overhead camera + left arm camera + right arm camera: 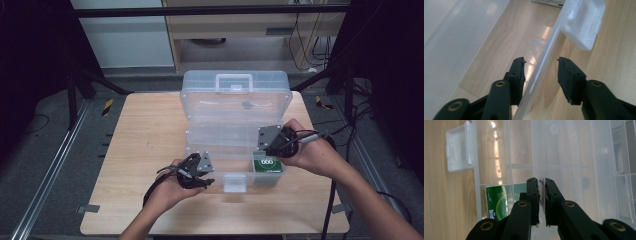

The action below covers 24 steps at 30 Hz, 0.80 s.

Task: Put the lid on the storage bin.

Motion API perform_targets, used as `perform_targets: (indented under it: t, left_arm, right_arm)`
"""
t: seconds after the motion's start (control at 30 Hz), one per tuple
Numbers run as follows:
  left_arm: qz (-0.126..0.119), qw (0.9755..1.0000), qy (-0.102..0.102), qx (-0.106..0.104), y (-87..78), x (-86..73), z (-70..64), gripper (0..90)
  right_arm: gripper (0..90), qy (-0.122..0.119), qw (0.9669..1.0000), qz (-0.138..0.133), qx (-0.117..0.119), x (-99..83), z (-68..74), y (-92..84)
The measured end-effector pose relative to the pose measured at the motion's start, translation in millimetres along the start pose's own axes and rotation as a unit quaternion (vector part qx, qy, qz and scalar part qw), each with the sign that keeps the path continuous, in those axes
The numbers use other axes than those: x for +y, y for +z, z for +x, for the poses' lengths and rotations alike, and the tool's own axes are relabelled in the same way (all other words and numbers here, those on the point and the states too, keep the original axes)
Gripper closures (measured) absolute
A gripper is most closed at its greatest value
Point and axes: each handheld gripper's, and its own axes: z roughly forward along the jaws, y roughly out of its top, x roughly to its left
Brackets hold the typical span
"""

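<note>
Clear plastic hinged storage box (235, 107) sits open mid-bench (145, 135) — right claw (542, 185) is clamped on a thin inner tray wall beside the green packet (499, 201). Left claw (541, 62) straddles the front wall — jaws parted, not pressing.
</note>
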Motion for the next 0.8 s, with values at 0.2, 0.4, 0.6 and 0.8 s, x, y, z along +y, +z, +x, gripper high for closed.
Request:
perform_targets:
  t: [0.2,0.4,0.6,0.8]
  left_arm:
    - [-0.062,0.9977,-0.022,-0.012,-31.6,3.7,-0.7,53.8]
    - [-0.104,0.9937,-0.039,-0.011,-71.4,10.3,4.2,65.0]
    - [-0.109,0.9905,-0.083,0.014,-104.1,7.7,43.2,84.8]
    - [-0.123,0.9822,-0.133,0.049,-118.2,7.6,79.0,89.6]
  right_arm:
    - [83.3,0.000,1.0000,-0.002,-0.002,-0.2,0.4,-0.3]
    - [83.1,0.002,1.0000,-0.002,-0.002,-0.9,1.4,-0.6]
    - [82.5,0.001,1.0000,-0.005,-0.005,-1.0,1.8,-0.4]
    - [82.2,0.002,0.9999,-0.007,-0.007,-1.4,2.5,-0.2]
